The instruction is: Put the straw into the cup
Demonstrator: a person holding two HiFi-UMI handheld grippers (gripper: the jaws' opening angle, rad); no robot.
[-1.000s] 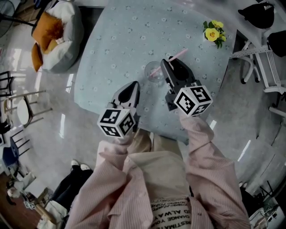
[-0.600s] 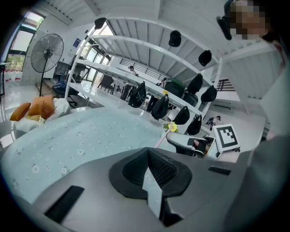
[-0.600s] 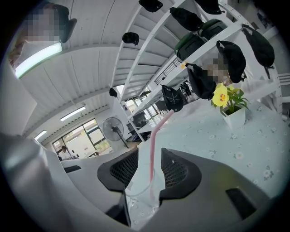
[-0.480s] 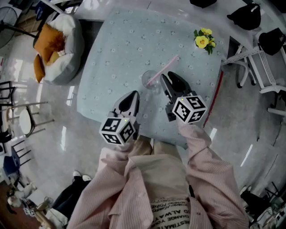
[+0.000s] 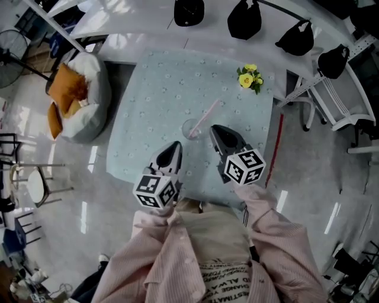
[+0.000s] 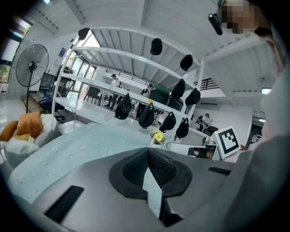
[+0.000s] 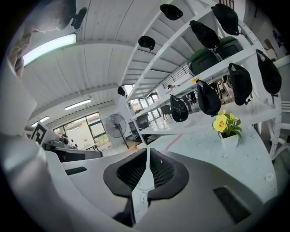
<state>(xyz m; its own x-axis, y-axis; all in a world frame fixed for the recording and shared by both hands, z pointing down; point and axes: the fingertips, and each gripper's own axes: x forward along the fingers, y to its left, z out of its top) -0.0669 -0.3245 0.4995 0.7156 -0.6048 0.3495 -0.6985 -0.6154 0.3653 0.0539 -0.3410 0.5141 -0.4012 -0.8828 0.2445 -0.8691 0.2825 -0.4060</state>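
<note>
A clear cup [image 5: 190,128] stands on the pale blue table [image 5: 160,89], and a pink straw [image 5: 208,113] leans out of it up to the right. In the right gripper view the straw [image 7: 174,137] shows as a thin pink line above the jaws. My right gripper [image 5: 213,129] hangs just right of the cup, apart from it; its jaws are closing with nothing between them, and the tips meet [image 7: 147,149]. My left gripper [image 5: 176,144] is below and left of the cup, shut and empty [image 6: 147,150].
A small pot of yellow flowers [image 5: 249,77] stands at the table's far right corner. A beanbag with orange cushions [image 5: 77,94] lies left of the table. White shelving with black caps [image 5: 244,18] runs behind it, and a white rack [image 5: 331,100] stands to the right.
Both grippers have drawn back from the cup toward the person and risen. The right gripper has come away from the straw, which stays leaning in the cup.
</note>
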